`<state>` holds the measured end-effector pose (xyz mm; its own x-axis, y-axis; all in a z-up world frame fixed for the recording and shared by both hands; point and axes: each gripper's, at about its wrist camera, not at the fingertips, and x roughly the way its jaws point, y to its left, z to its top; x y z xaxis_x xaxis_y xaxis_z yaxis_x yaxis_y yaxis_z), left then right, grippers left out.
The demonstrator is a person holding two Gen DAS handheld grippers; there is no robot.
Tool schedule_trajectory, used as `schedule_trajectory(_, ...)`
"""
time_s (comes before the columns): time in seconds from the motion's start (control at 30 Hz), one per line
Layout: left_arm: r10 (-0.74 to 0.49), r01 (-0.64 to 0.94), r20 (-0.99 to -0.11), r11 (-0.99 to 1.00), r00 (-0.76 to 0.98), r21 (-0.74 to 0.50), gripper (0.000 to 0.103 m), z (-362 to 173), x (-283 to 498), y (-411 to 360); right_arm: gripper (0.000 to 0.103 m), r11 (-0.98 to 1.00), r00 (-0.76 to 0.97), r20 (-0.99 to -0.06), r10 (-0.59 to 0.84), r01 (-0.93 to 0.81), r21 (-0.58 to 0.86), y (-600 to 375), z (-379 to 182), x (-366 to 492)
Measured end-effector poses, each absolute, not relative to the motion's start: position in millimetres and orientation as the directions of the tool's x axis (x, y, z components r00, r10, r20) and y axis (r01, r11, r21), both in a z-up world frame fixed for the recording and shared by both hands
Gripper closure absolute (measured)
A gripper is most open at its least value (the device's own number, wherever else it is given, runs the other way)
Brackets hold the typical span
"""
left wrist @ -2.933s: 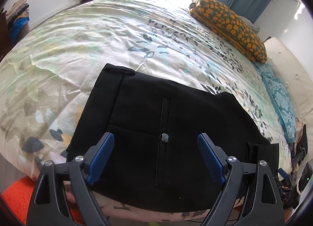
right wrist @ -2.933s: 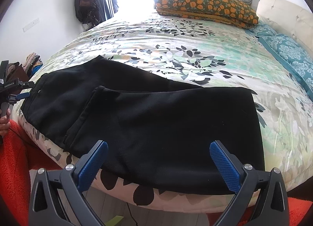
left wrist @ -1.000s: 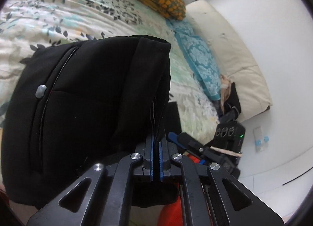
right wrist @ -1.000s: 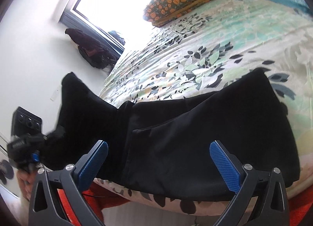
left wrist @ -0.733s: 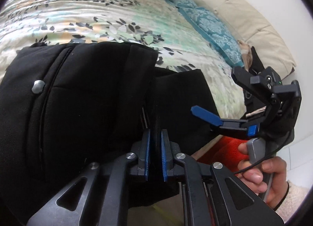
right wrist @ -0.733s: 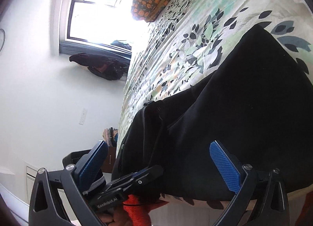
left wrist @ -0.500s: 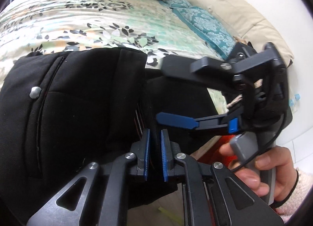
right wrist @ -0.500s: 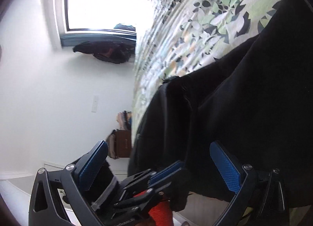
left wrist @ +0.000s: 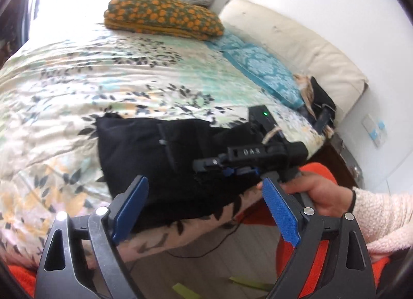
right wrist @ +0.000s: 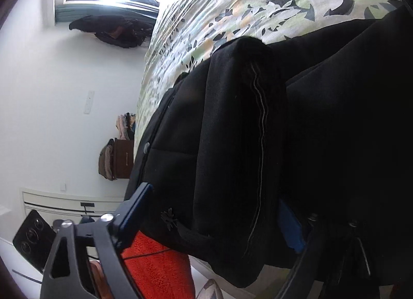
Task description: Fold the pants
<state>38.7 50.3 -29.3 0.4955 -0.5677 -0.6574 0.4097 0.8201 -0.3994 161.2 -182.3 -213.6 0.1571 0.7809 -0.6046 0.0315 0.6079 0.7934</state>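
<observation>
The black pants lie bunched in a folded heap at the near edge of the bed, on its leaf-print cover. The left gripper hangs just off that edge, its blue-padded jaws spread wide and holding nothing, the heap ahead of and slightly above them. The right gripper, held in the person's right hand, reaches in sideways against the heap's right side; in its own view its jaws stand apart with a thick fold of the cloth between them.
</observation>
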Motion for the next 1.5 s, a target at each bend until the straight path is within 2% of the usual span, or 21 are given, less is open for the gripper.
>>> schedule_trajectory(0.03, -0.558, 0.359, -0.654, 0.83, 0.511, -0.427, 0.012, -34.1, 41.3, 63.8, 0.067, 0.645, 0.159, -0.64, 0.752, 0.021, 0.764, -178.5, -212.1, 157.7)
schedule_trajectory(0.07, -0.549, 0.308, -0.652, 0.835, 0.523, -0.456, 0.012, -38.4, 45.1, 75.1, 0.078, 0.633, 0.172, -0.626, 0.761, 0.019, 0.774, -177.7, -209.8, 156.0)
schedule_trajectory(0.1, -0.545, 0.264, -0.648, 0.834, 0.532, -0.485, 0.012, -44.1, 49.1, 85.1, 0.082, 0.605, 0.19, -0.597, 0.78, 0.016, 0.796, -179.4, -205.5, 156.0)
schedule_trajectory(0.2, -0.543, 0.198, -0.629, 0.822, 0.556, -0.534, 0.012, -47.3, 50.5, 102.4, 0.085, 0.554, 0.263, -0.523, 0.811, -0.053, 0.831, -191.3, -170.1, 154.8)
schedule_trajectory(0.27, -0.533, 0.213, -0.623, 0.83, 0.572, -0.515, 0.012, -42.3, 49.6, 101.3, 0.085, 0.542, 0.302, -0.496, 0.814, -0.093, 0.835, -205.6, -142.8, 152.5)
schedule_trajectory(0.43, -0.537, 0.259, -0.628, 0.836, 0.563, -0.483, 0.012, -45.2, 53.5, 80.8, 0.086, 0.591, 0.381, -0.509, 0.772, -0.134, 0.796, -263.6, -100.9, 148.1)
schedule_trajectory(0.67, -0.536, 0.33, -0.682, 0.844, 0.498, -0.423, 0.012, -62.9, 52.7, 40.3, 0.086, 0.65, 0.428, -0.618, 0.66, 0.087, 0.755, -363.8, -154.9, 147.6)
schedule_trajectory(0.93, -0.516, 0.392, -0.714, 0.849, 0.473, -0.354, 0.012, -67.0, 55.4, 6.8, 0.086, 0.569, 0.509, -0.553, 0.659, 0.143, 0.81, -400.1, -175.0, 127.2)
schedule_trajectory(1.03, -0.452, 0.431, -0.75, 0.868, 0.483, -0.246, 0.012, -74.2, 58.4, -13.4, 0.086, 0.619, 0.499, -0.62, 0.605, 0.196, 0.761, -400.3, -190.8, 114.5)
schedule_trajectory(1.07, -0.424, 0.441, -0.763, 0.874, 0.487, -0.204, 0.012, -78.4, 60.1, -20.4, 0.084, 0.638, 0.492, -0.646, 0.584, 0.214, 0.74, -399.2, -193.1, 113.6)
schedule_trajectory(1.13, -0.379, 0.457, -0.779, 0.879, 0.5, -0.134, 0.012, -86.4, 63.6, -32.8, 0.071, 0.698, 0.489, -0.694, 0.528, 0.217, 0.683, -397.3, -186.8, 116.3)
schedule_trajectory(1.2, -0.346, 0.465, -0.779, 0.882, 0.522, -0.08, 0.012, -91.8, 66.4, -44.1, 0.041, 0.766, 0.493, -0.748, 0.444, 0.224, 0.603, -397.7, -173.3, 115.2)
schedule_trajectory(1.3, -0.342, 0.49, -0.759, 0.871, 0.553, -0.036, 0.012, -95.8, 67.0, -65.3, 0.039, 0.856, 0.531, -0.787, 0.316, 0.198, 0.477, -394.4, -136.8, 106.3)
schedule_trajectory(1.4, -0.335, 0.547, -0.763, 0.836, 0.553, 0.03, 0.012, -109.5, 62.2, -98.1, 0.039, 0.907, 0.595, -0.737, 0.32, 0.031, 0.42, -364.7, -92.1, 103.2)
schedule_trajectory(1.5, -0.278, 0.608, -0.832, 0.789, 0.48, 0.087, 0.012, -138.8, 53.5, -126.9, 0.04, 0.933, 0.557, -0.757, 0.343, -0.109, 0.343, -320.9, -94.9, 114.8)
